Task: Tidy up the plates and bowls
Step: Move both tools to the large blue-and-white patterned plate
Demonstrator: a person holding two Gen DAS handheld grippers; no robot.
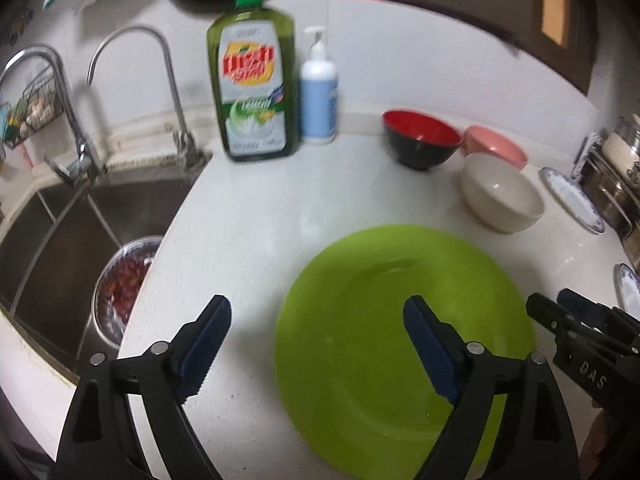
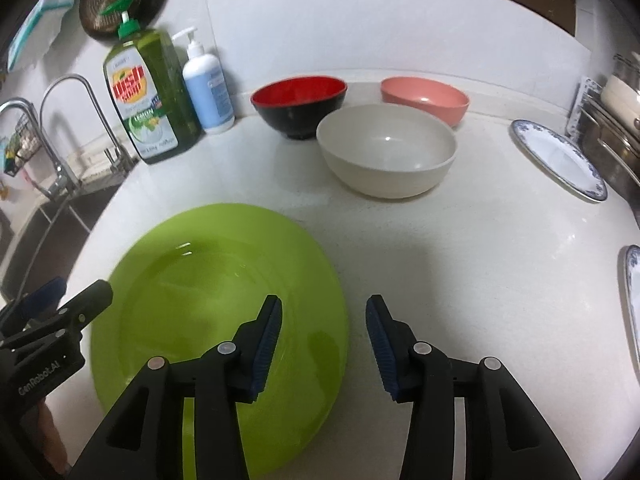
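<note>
Green, round and plastic, the plate [image 2: 216, 312] lies flat on my white bench [image 2: 460, 260], released: left tool [image 1: 316, 344] spread wide, right tool [image 2: 324, 340] half open, both empty. Three bowls stay unstacked, red-and-black [image 2: 300, 104], cream [image 2: 386, 152] and pink [image 2: 424, 98]; two blue-rimmed white plates [image 2: 560, 160] wait apart.

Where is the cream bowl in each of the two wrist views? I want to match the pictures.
Left wrist view: the cream bowl is at the right, above the green plate, in front of the pink bowl.
Right wrist view: the cream bowl is at upper centre, beyond the green plate.
Shared landmark: the red and black bowl just left of it.
</note>
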